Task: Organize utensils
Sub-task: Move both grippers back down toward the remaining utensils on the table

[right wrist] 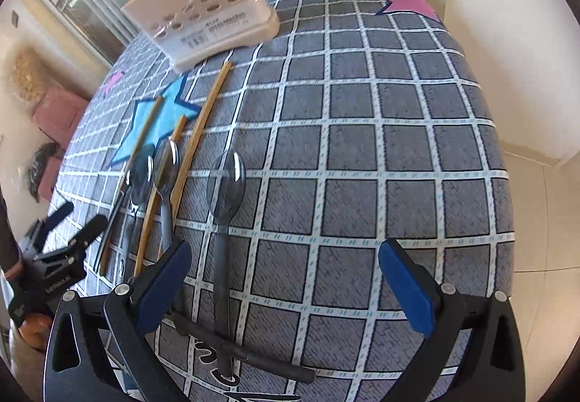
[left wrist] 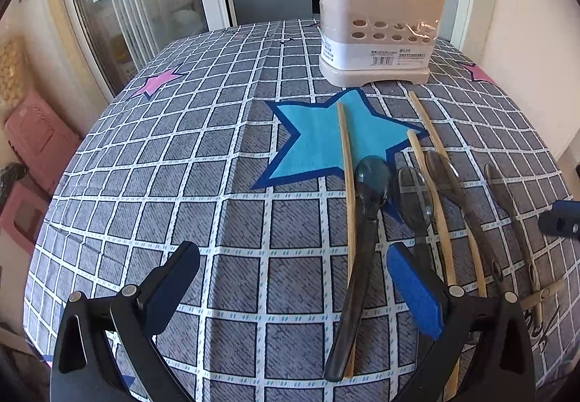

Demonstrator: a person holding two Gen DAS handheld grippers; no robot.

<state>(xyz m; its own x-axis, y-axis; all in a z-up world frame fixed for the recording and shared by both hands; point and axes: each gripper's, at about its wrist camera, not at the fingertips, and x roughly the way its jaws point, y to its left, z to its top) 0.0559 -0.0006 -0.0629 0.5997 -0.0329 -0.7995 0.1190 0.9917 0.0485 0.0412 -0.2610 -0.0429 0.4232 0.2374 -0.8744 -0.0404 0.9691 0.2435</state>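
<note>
In the left wrist view, the left gripper (left wrist: 290,278) hangs over the checked counter (left wrist: 181,184) with its jaws spread wide and nothing between the pads. Just beside its right pad lies the leftmost dark spoon (left wrist: 362,231), bowl toward the beige utensil holder (left wrist: 377,36) standing at the far end, which already has 2 or 3 sticks poking out of it. To the right lie more translucent spoons and bamboo chopsticks (left wrist: 346,184), partly overlapping, so their exact count is hard to fix; their near ends are cut off by the gripper arms. In the right wrist view, the right gripper (right wrist: 286,282) also has its jaws fully apart, holding nothing, and a grey spoon (right wrist: 223,220) lies between them on the cloth. Its handle end appears to cross another dark utensil (right wrist: 246,351) at the bottom edge, though the distortion blurs that. These plastic spoons are probably light, stiff and slick; mid-handle is the safest hold. The thin chopsticks lie flat and may roll.
</note>
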